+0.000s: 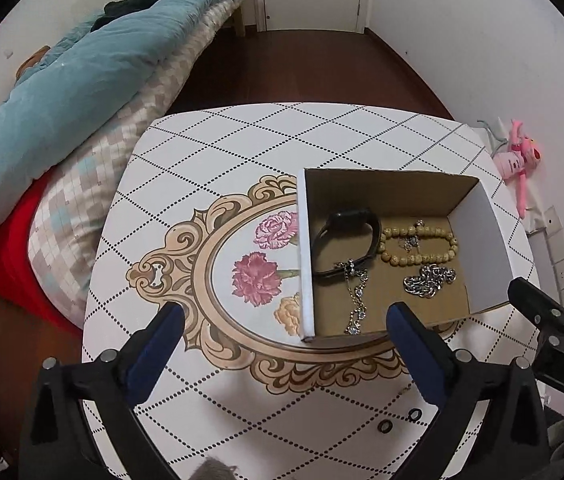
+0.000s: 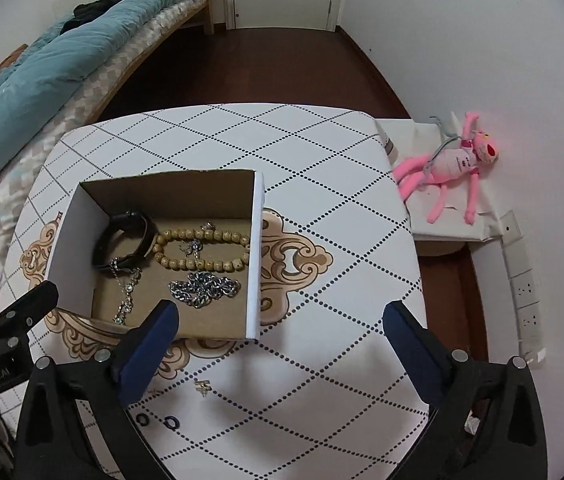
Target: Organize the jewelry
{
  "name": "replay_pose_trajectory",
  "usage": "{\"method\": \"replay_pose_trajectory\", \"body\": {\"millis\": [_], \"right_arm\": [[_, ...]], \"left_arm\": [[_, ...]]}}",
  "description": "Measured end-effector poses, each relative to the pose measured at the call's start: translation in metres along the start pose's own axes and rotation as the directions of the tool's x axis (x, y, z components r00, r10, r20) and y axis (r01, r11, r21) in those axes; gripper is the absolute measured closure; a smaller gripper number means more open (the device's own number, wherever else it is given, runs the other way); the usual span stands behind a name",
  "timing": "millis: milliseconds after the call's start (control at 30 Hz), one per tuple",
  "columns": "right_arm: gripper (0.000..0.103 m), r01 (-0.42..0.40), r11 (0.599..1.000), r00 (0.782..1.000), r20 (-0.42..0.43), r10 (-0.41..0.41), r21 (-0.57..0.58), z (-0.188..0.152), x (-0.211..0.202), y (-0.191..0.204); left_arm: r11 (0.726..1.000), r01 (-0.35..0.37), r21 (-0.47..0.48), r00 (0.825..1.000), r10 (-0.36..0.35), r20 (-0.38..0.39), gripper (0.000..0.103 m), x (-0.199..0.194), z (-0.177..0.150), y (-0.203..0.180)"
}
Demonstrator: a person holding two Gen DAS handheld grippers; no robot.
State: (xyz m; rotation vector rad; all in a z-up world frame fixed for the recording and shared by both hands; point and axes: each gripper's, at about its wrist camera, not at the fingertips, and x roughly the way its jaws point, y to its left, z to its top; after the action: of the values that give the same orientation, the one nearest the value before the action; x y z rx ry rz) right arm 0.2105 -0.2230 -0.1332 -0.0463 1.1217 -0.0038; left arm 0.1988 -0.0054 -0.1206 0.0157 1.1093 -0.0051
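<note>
Both claws spread wide, nothing between the pads. Left gripper [image 1: 284,322] hangs over the table's [image 1: 210,152] near half, its right pad over the box's near edge. Right gripper [image 2: 280,320] sits beside it, left pad over the box's near right corner.

Loose on the tabletop nearest us: 2 small black rings [image 2: 156,421] side by side, and just past them 1 small gold earring [image 2: 202,386], apart from the rings.

Next out, the open cardboard box [image 2: 256,256] on the floral medallion print. Inside: black watch [image 2: 124,238] at the left, tilted against the wall; beaded bracelet [image 2: 202,250] right of it, small silver piece lying in its loop; silver chain [image 2: 204,289] bunched nearer us; crystal strand [image 2: 126,298] trailing from the watch toward the near edge.

Further: pink plush toy [image 2: 448,166] on a white bag by the wall, bed with teal quilt [image 1: 82,68] left.
</note>
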Motion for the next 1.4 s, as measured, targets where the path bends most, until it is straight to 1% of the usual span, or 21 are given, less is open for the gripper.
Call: {"method": "replay_pose_trajectory", "body": {"millis": [167,433,667,767,900,1067,1167,1233,1300,1367,1400], "right_arm": [[0.000,0.002,1.000,1.000,0.024,-0.002,0.007,-0.005,-0.011,0.001],[0.000,0.006,0.999,0.994,0.109,-0.010,0.034,-0.021,-0.058,-0.003],[0.000,0.017,0.999,0.978,0.206,-0.025,0.040,-0.038,-0.114,-0.005],[0.000,0.008,0.999,0.971,0.237,-0.020,0.052,-0.042,-0.134,-0.008],[0.000,0.001,0.998,0.962,0.273,-0.018,0.063,-0.047,-0.157,-0.012],[0.000,-0.007,0.998,0.955,0.295,-0.013,0.065,-0.052,-0.173,-0.013],[0.000,-0.023,0.997,0.958,0.287,0.003,0.068,-0.054,-0.174,-0.014],[0.000,-0.035,0.997,0.963,0.269,0.015,0.071,-0.056,-0.168,-0.015],[0.000,-0.053,0.996,0.972,0.233,0.034,0.076,-0.058,-0.155,-0.016],[0.000,-0.057,0.996,0.980,0.192,0.042,0.070,-0.062,-0.137,-0.015],[0.000,-0.064,0.995,0.983,0.176,0.051,0.071,-0.065,-0.128,-0.014]], "left_arm": [[1.000,0.000,-0.009,0.999,0.000,0.032,0.000,-0.017,-0.005,0.000],[0.999,-0.006,-0.034,0.993,0.010,0.118,0.000,-0.066,-0.019,0.002],[1.000,0.013,-0.023,0.980,-0.008,0.197,0.000,-0.114,-0.029,-0.003],[1.000,0.018,-0.012,0.974,-0.015,0.228,0.000,-0.133,-0.032,-0.005],[1.000,0.017,0.003,0.969,-0.017,0.245,0.000,-0.147,-0.035,-0.008],[1.000,0.020,0.001,0.968,-0.020,0.252,0.000,-0.154,-0.041,-0.008],[1.000,0.009,-0.015,0.971,-0.005,0.240,0.000,-0.152,-0.041,-0.005],[1.000,-0.015,-0.021,0.974,0.020,0.227,0.000,-0.146,-0.043,-0.004],[1.000,-0.021,-0.018,0.978,0.024,0.209,0.000,-0.135,-0.046,-0.002],[0.999,-0.030,-0.018,0.984,0.033,0.175,0.000,-0.117,-0.051,0.000],[0.999,-0.041,-0.016,0.988,0.043,0.145,0.000,-0.102,-0.056,0.001]]}}
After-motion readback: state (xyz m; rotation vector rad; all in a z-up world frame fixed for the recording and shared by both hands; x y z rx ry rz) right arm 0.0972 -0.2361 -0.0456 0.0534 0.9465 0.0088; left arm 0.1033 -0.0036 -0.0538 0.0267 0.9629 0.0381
